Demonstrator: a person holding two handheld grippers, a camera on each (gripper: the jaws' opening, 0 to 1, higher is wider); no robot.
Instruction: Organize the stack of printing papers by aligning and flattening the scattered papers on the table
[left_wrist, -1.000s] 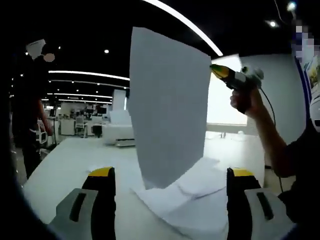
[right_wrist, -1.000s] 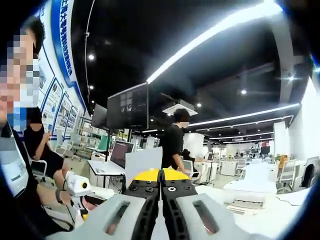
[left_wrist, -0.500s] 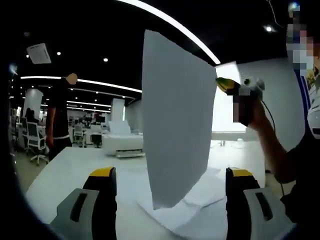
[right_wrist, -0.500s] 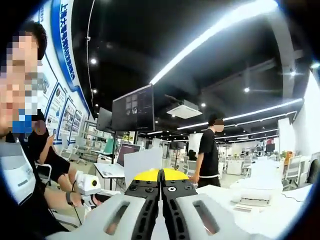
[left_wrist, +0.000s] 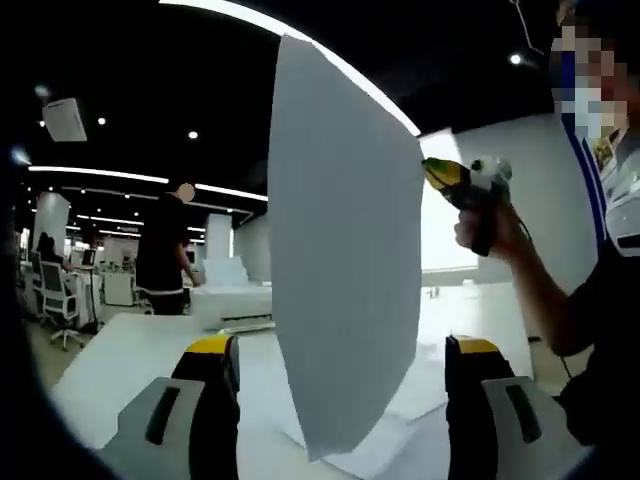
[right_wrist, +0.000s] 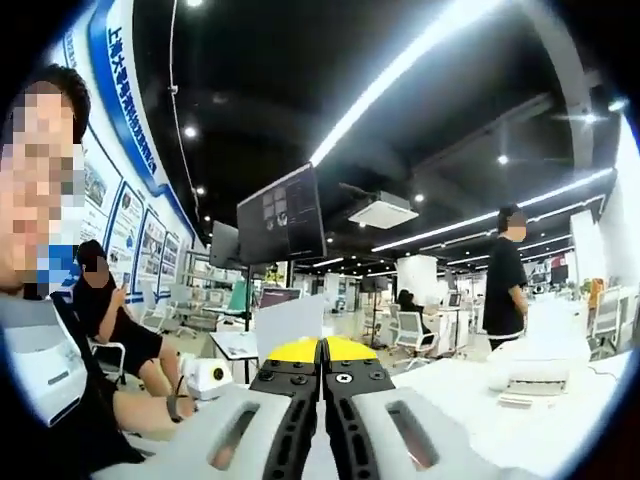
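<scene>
A white sheet of paper (left_wrist: 345, 290) hangs upright in the air in the left gripper view. My right gripper (left_wrist: 428, 166), held in a person's hand, is shut on the sheet's right edge near its top. My left gripper (left_wrist: 340, 348) stands open low in front of the sheet, one jaw on each side, and touches nothing. Behind the sheet, more loose papers (left_wrist: 425, 395) lie spread on the white table (left_wrist: 120, 355). In the right gripper view my right gripper (right_wrist: 322, 348) is shut, and the sheet (right_wrist: 288, 325) rises just behind its yellow tips.
A person in dark clothes (left_wrist: 165, 250) stands beyond the table's far side, also seen as the standing person (right_wrist: 505, 275). A white printer (right_wrist: 535, 365) sits on the table. A seated person (right_wrist: 115, 320) and a hanging screen (right_wrist: 280, 215) are off to the side.
The held sheet has swung nearer to the left gripper and looks larger. The standing person has walked across the room. Neither gripper's jaws have changed.
</scene>
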